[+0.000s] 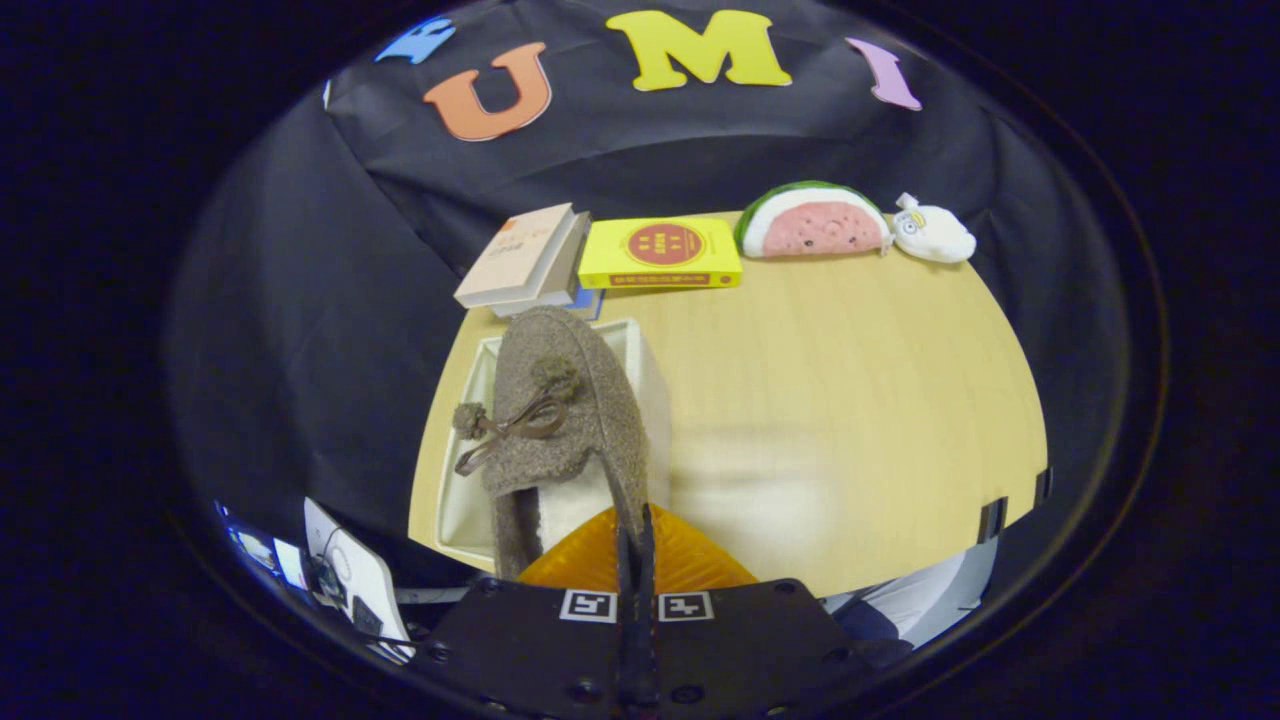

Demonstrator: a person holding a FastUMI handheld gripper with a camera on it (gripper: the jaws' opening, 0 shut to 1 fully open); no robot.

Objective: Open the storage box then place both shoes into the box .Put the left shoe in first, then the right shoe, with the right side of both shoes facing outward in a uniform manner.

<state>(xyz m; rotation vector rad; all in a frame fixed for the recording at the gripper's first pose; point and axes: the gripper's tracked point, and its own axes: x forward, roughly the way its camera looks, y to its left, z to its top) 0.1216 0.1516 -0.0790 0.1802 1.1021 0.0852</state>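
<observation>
My gripper is shut on the rim of a fuzzy grey-brown shoe with a brown bow and pom-poms. The shoe hangs from the fingers with its toe pointing away, held over the open white storage box, which stands on the left part of the wooden table. The box's inside is mostly hidden behind the shoe. Both fingers are pressed close together on the shoe's right side wall near the heel.
Beyond the box lie stacked books and a yellow book. A watermelon-slice plush and a small white plush rest at the table's far edge. Electronics sit below the table's near left side.
</observation>
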